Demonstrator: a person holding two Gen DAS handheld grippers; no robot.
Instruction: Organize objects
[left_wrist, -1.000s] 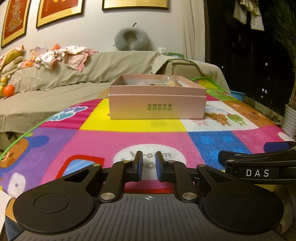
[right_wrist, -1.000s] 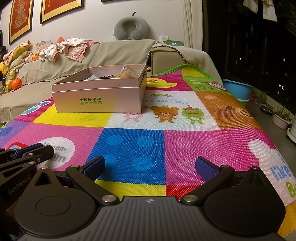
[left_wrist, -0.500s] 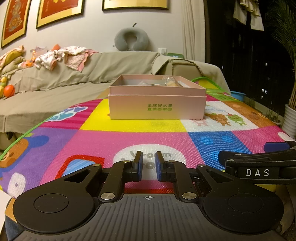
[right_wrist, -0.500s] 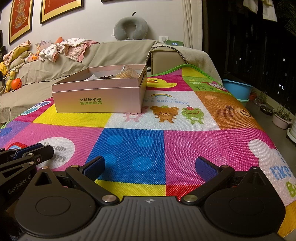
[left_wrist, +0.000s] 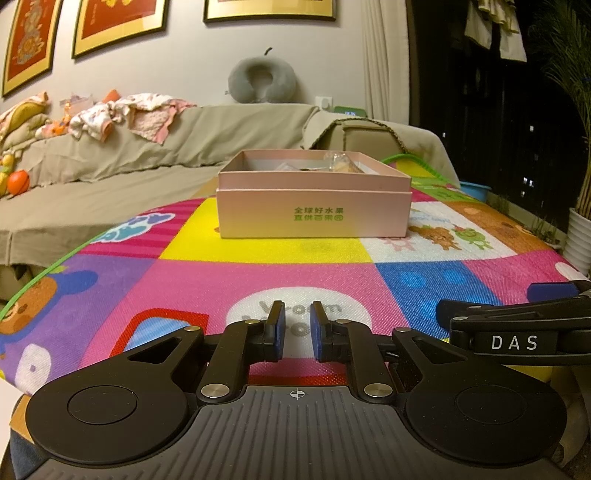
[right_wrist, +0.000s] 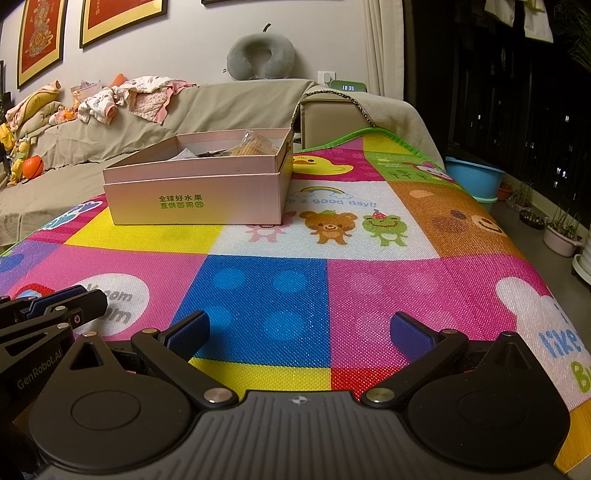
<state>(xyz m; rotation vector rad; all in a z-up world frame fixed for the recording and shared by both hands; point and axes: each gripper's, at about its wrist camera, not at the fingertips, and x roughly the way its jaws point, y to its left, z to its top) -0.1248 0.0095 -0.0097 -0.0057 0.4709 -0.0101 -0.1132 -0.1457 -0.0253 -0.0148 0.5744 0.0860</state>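
A pink open box (left_wrist: 314, 206) with green print stands on the colourful play mat (left_wrist: 258, 273), far from both grippers; it also shows in the right wrist view (right_wrist: 195, 195). Wrapped snacks (right_wrist: 255, 146) and other small items lie inside it. My left gripper (left_wrist: 297, 325) rests low at the mat's near edge, jaws nearly closed with a narrow gap, holding nothing. My right gripper (right_wrist: 299, 332) is wide open and empty, beside the left one. Each gripper shows at the edge of the other's view.
A beige-covered sofa (left_wrist: 110, 162) with clothes (left_wrist: 122, 118) and toys runs behind the mat. A grey neck pillow (right_wrist: 260, 55) sits on its back. A blue basin (right_wrist: 472, 177) and plant pots (right_wrist: 561, 236) stand on the floor to the right.
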